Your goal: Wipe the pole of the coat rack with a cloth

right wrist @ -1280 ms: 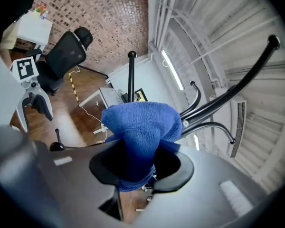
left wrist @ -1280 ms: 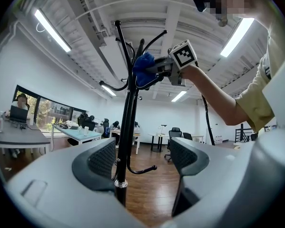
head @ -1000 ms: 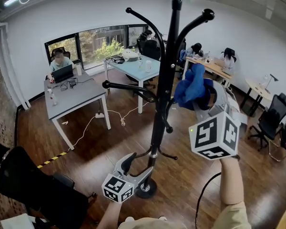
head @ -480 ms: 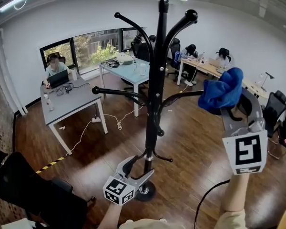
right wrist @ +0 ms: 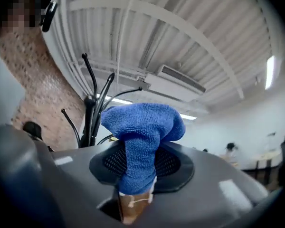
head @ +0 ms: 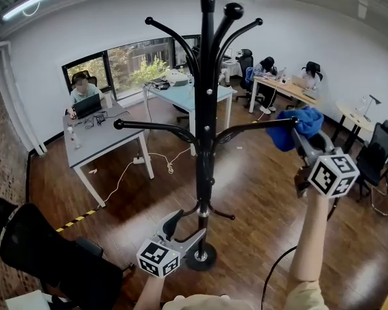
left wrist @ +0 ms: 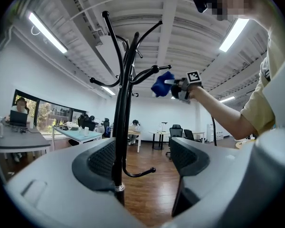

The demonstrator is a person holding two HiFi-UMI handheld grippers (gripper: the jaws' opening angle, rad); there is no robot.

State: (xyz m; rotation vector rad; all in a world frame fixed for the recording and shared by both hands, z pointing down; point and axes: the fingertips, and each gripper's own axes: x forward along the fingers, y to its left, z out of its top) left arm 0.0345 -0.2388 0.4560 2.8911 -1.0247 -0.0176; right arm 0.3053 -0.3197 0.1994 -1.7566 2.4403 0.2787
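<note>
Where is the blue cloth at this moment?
The cloth is on the right of the head view, pinched in the right gripper. It is beside the tip of a coat rack arm, away from the pole.

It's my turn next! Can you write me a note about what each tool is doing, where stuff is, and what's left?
Left tool: open, the coat rack's pole between its jaws, low down.
Right tool: shut on the blue cloth, held up by the tip of a side hook, away from the pole.
Done: cloth is gripped. Left: bring it to the pole and wipe.
</note>
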